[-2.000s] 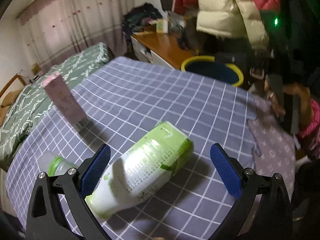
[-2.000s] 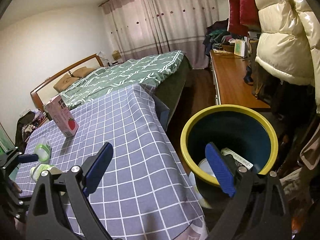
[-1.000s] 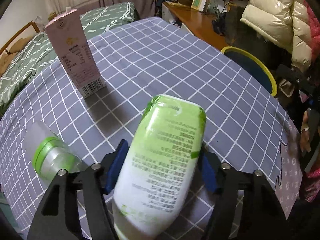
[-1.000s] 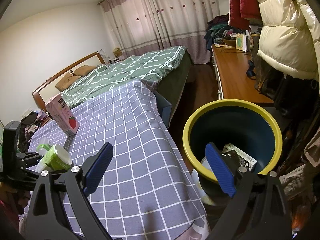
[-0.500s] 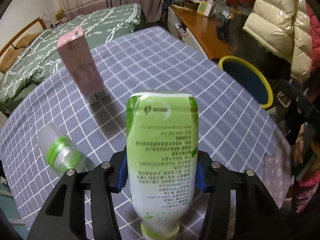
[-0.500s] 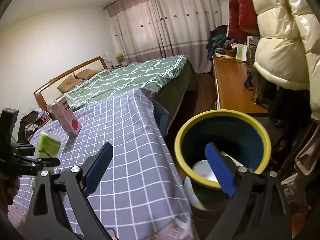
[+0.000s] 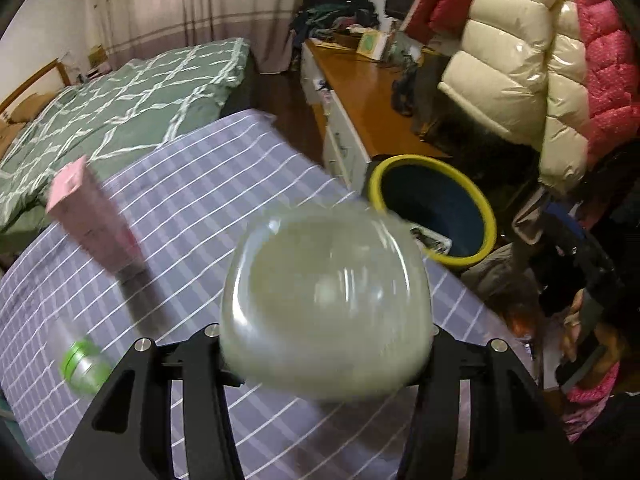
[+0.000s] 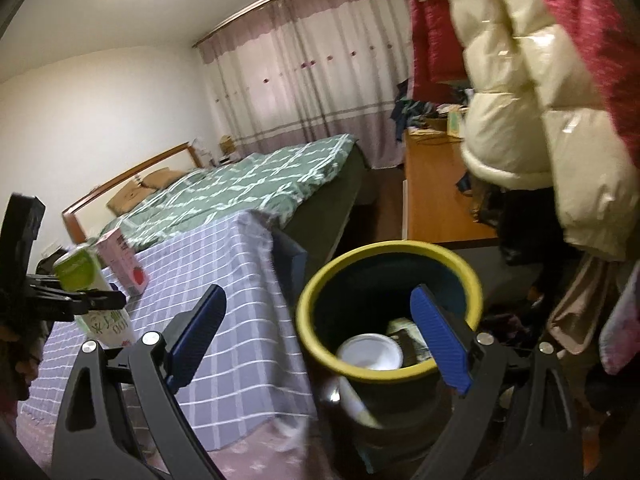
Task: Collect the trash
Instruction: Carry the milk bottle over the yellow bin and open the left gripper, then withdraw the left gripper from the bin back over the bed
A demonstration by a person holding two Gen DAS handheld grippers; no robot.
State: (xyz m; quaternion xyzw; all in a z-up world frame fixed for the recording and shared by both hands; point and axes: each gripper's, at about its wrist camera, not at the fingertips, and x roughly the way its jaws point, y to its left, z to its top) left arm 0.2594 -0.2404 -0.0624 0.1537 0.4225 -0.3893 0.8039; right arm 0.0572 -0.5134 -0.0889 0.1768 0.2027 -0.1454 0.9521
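Green-and-white plastic drink bottle (image 7: 326, 304) is clamped in the left gripper (image 7: 326, 344), clear of the grey checked tablecloth (image 7: 224, 184) — carry step. Next, judged: bring it over the yellow-rimmed dark blue bin (image 7: 434, 208) just beside the table, then release. Right gripper (image 8: 320, 332) is spread wide, empty, above that bin.

Table under grey checked cloth (image 7: 208, 184), with upright pink carton (image 7: 94, 216) and lying green-banded bottle (image 7: 82, 366).

The left gripper (image 7: 326, 344) is gripping a bottle (image 7: 326, 300), tilting downward. The right gripper (image 8: 316, 332) is hanging with jaws spread wide and nothing between them, pointing slightly down.
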